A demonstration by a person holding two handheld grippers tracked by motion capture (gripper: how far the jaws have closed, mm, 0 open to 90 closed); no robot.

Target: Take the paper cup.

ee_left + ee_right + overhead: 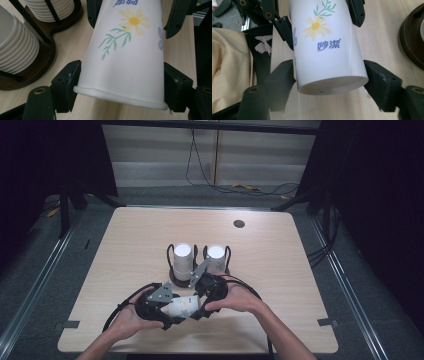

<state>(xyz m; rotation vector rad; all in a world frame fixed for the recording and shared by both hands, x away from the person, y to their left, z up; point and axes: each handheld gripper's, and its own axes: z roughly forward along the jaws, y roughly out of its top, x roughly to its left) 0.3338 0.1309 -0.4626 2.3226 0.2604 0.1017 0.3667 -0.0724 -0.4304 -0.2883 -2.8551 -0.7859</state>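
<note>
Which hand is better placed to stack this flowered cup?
Right, probably: the right gripper clamps the base of the paper cup, nearest the cup stacks; the left gripper pinches the rim end, which likely goes over a stack.

The cup (125, 62) is white, printed with a yellow-centred daisy with pale yellow petals, a green leafy sprig, a lilac-blue flower at one side and blue lettering. The tools (155, 307) (207, 292) are black, with grey plates on top and black cables. The counter (280, 260) is pale wood with a fine grain and one dark round hole. The two stacks of cups (182, 262) are white and ribbed, standing in a dark brown holder (37, 67) with black rods. A sleeve (229, 67) is pale yellow.
</note>
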